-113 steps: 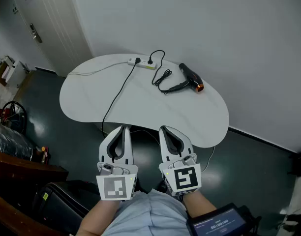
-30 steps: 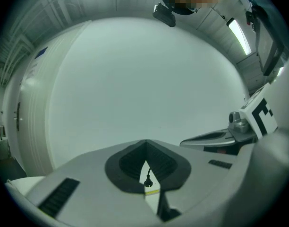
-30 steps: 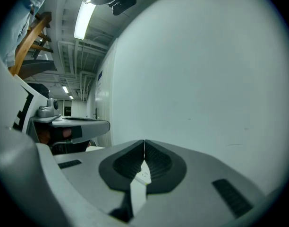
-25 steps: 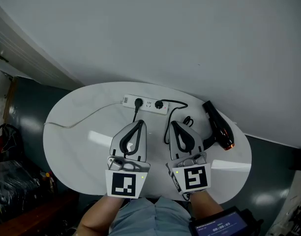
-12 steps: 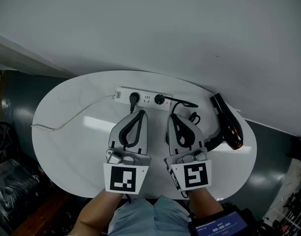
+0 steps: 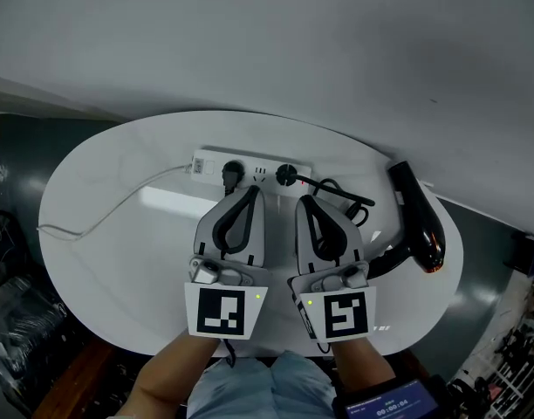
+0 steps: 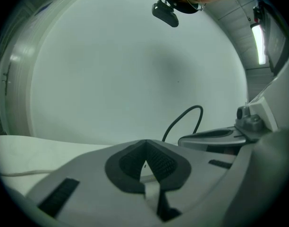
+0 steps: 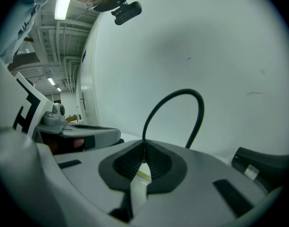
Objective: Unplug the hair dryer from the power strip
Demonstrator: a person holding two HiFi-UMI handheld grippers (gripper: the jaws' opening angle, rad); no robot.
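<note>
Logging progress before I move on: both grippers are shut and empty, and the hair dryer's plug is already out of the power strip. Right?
Not quite. The head view shows the hair dryer's plug still seated in the power strip, beside a second plug. The left gripper and right gripper are indeed shut and empty.

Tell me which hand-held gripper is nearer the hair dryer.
Right. The right hand-held gripper is left of the hair dryer in the head view; the left hand-held gripper is farther left, beyond the right one.
</note>
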